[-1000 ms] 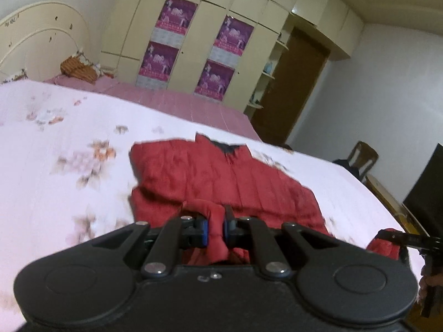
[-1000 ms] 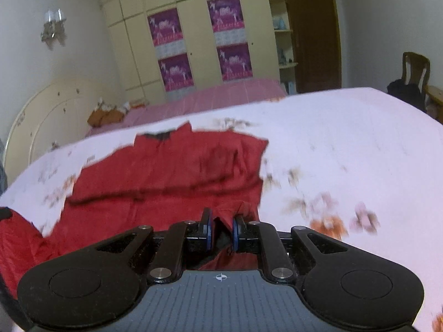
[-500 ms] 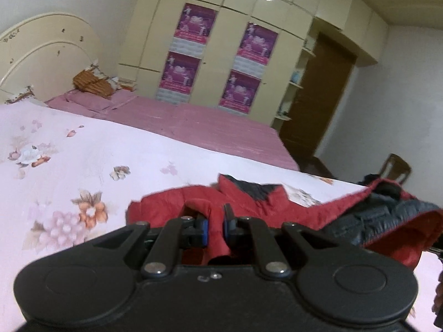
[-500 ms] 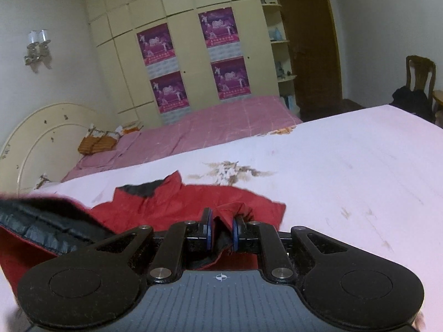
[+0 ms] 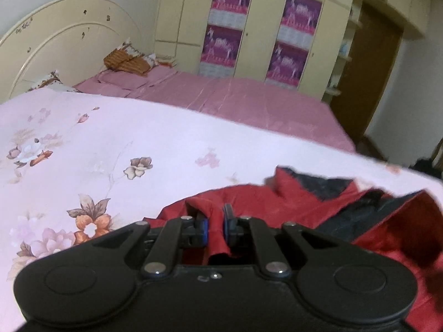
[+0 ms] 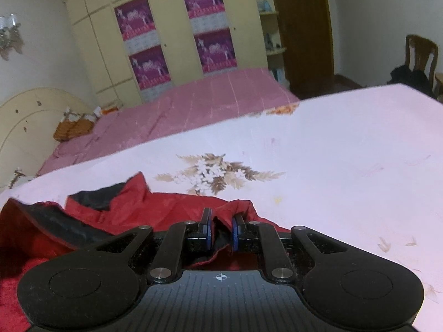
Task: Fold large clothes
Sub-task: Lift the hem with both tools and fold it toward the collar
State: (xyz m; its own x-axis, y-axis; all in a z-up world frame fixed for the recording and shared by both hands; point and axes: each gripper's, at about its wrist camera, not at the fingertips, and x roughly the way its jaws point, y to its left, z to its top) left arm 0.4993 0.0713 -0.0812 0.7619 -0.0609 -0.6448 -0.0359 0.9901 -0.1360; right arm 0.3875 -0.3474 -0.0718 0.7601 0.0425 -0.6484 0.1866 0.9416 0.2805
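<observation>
Left claw: jaws narrow, clamped on a fold of the red jacket. The pinched cloth stands up between the blue pads and hangs back toward the claw body. Ahead and to the right of this claw the jacket lies bunched on the sheet, its dark collar open and facing up. Further right, a flap is turned over, showing black lining with a red edge.

Right claw: jaws narrow, clamped on another fold of the jacket. Red cloth with a dark inner face sits between its pads. The collar lies ahead and to the left of this claw; the turned flap with black lining lies at far left. To the right of this claw the sheet is bare floral print, with a flower motif just ahead of the jacket's edge.

Surroundings: beyond the sheet, a pink cover runs to a cream headboard. A brown pillow lies by the headboard. A wardrobe with purple posters stands behind. A wooden chair stands far right of the right claw, beside a brown door.
</observation>
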